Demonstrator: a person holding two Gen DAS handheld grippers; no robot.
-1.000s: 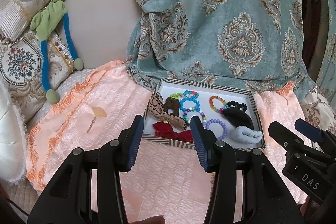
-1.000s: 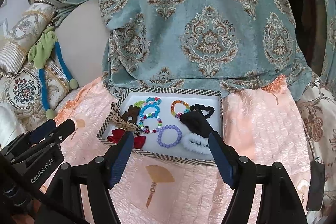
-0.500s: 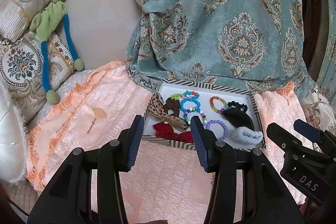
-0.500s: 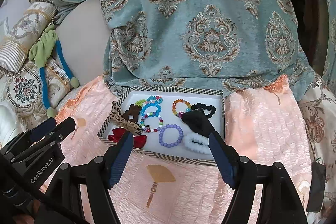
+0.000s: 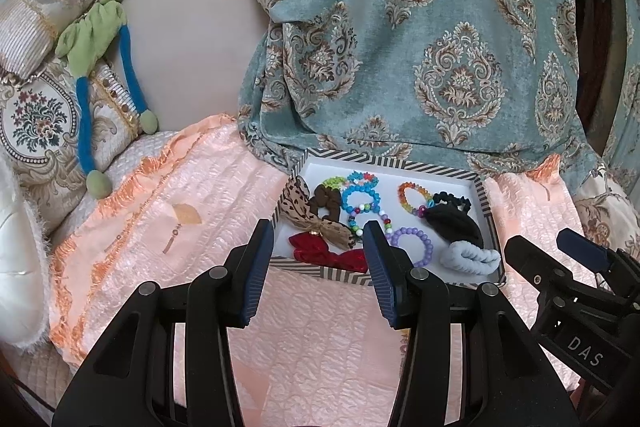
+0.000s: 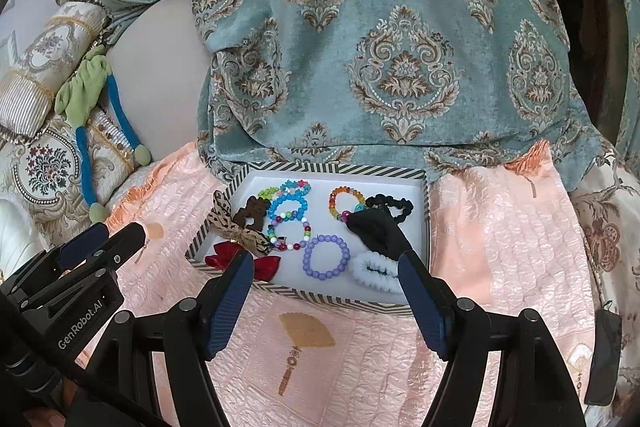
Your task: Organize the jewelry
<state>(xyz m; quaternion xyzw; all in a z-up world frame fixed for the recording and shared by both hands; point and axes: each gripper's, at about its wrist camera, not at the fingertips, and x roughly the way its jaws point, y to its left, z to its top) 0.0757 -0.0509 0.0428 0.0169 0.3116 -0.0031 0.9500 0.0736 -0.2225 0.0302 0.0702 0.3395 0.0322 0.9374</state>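
Observation:
A white tray with a striped rim (image 5: 400, 163) (image 6: 344, 169) lies on a peach quilt. It holds several bead bracelets, among them a purple one (image 5: 412, 245) (image 6: 326, 257) and a blue one (image 5: 360, 197) (image 6: 287, 207). A red bow (image 5: 328, 253) (image 6: 240, 259), a leopard bow (image 5: 316, 219), a black scrunchie (image 5: 450, 223) (image 6: 378, 231) and a white scrunchie (image 5: 470, 257) (image 6: 376, 273) lie there too. My left gripper (image 5: 318, 247) hovers open before the tray's near left edge. My right gripper (image 6: 326, 275) hovers open before its near right part. Nothing sits between either pair of fingers.
The peach quilt (image 5: 168, 227) (image 6: 500, 247) covers the bed. A teal patterned curtain (image 5: 420, 27) hangs right behind the tray. Embroidered cushions (image 5: 40, 115) and a green and blue cloth toy (image 5: 96, 39) lie at the left.

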